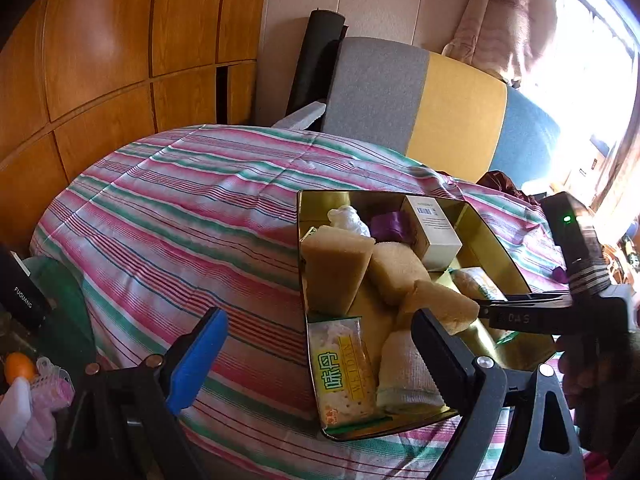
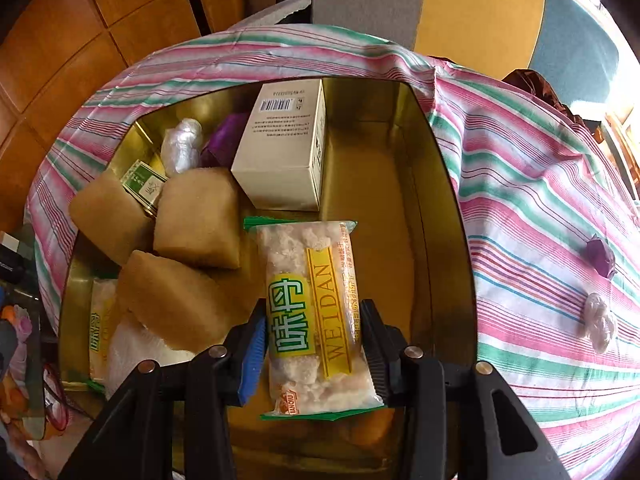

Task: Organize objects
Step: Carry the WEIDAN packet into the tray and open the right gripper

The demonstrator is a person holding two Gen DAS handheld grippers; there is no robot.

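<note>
A gold tin tray [image 1: 488, 236] [image 2: 436, 184] sits on a striped cloth. It holds tan sponge blocks [image 1: 332, 268] [image 2: 196, 216], a white box [image 1: 434, 228] [image 2: 280, 148], a purple wrapped piece [image 1: 386, 226] [image 2: 224, 136], a clear wrapped piece [image 2: 182, 144] and a Weidan cracker packet [image 1: 344, 372]. My right gripper [image 2: 314, 344] is shut on a second Weidan packet [image 2: 312, 312] and holds it over the tray; it shows at the right in the left wrist view [image 1: 484, 308]. My left gripper [image 1: 316, 344] is open and empty at the tray's near left edge.
The striped cloth [image 1: 180, 208] covers a round table. On it right of the tray lie a purple wrapped piece [image 2: 600, 258] and a clear wrapped piece [image 2: 598, 322]. A grey, yellow and blue chair back [image 1: 420, 100] and wooden cabinets [image 1: 100, 52] stand behind.
</note>
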